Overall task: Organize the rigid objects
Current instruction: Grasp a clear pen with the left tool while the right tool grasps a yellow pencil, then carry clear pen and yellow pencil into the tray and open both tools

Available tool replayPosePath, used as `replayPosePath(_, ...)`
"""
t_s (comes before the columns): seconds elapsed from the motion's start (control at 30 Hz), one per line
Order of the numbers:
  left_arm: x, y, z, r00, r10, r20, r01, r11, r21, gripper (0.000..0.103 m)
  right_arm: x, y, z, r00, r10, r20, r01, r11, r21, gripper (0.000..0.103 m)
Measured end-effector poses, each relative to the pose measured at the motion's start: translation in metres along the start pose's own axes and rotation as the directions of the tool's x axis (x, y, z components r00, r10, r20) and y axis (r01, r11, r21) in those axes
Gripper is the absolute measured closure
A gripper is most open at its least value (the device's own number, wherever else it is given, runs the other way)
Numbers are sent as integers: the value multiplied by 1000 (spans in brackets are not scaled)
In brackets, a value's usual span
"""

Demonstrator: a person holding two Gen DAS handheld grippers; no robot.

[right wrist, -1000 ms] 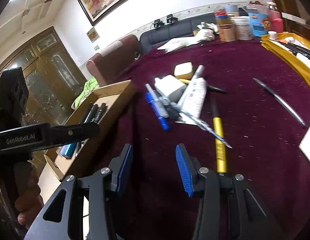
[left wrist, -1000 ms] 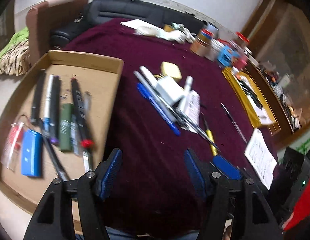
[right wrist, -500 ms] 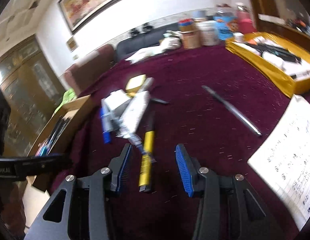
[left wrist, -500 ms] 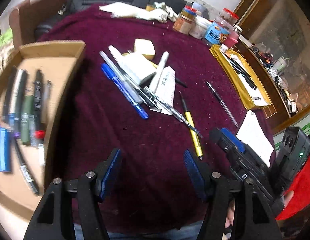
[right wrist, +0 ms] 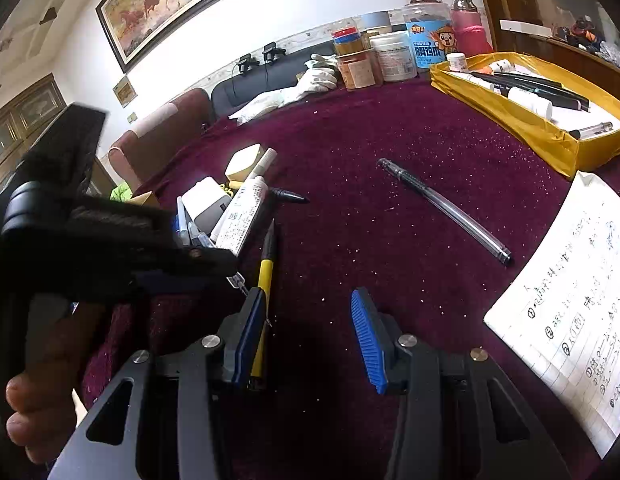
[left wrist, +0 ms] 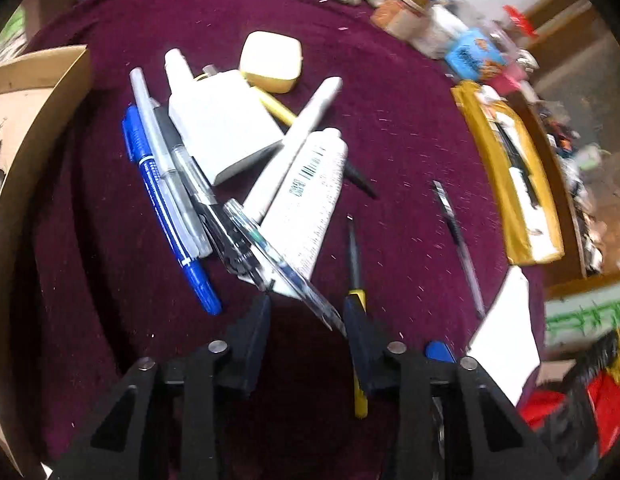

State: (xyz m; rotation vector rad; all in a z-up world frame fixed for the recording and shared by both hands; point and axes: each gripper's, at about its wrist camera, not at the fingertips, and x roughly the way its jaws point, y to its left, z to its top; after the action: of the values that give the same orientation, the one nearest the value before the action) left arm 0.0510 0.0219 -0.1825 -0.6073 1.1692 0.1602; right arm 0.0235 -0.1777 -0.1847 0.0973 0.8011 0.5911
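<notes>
A pile of pens and small items lies on the maroon cloth: a blue marker [left wrist: 166, 208], a white charger block [left wrist: 222, 128], a white tube [left wrist: 310, 200], a white marker [left wrist: 294, 136] and a yellow case [left wrist: 272, 60]. My left gripper [left wrist: 306, 312] points down at the pile's near edge. Its jaws are closing, and the tip of a clear pen [left wrist: 270, 248] lies between them, close to the right finger, with no pad visibly pressing it. My right gripper [right wrist: 308, 320] stands open and holds nothing. A yellow-handled pen [right wrist: 266, 276] lies just beside its left finger.
A cardboard box [left wrist: 30, 120] sits left of the pile. A lone clear pen [right wrist: 442, 208] lies mid-cloth. A yellow tray [right wrist: 530, 128] with pens and a written sheet [right wrist: 570, 300] are on the right. Jars [right wrist: 390, 56] stand at the back. A hand [right wrist: 42, 400] grips the left tool.
My left gripper moved from beside the cardboard box over to the pile, came lower, and its jaws narrowed. The right gripper swung right, then held still.
</notes>
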Motion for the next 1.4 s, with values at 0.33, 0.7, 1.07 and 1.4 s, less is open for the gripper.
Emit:
replayPosePath(0.33, -4, 10, -5, 1000, 14, 2, -14, 998, 62, 96, -3, -2, -1, 1000, 0, 10, 0, 1000, 4, 59)
replayPosePath(0.7, -40, 65, -43, 985, -170, 26, 170, 985, 4, 95, 10, 18, 1, 998, -7, -61, 3, 997, -77, 78)
replayPosePath(1.07, -34, 85, -42, 971, -232, 52, 233, 972, -27, 95, 34, 66, -7, 983, -164, -84, 138, 957, -256, 93)
replayPosePath(1.4, -107, 105, -51, 916, -376, 144, 383, 923, -29, 96, 21, 45, -5, 996, -77, -34, 72, 990, -121, 93)
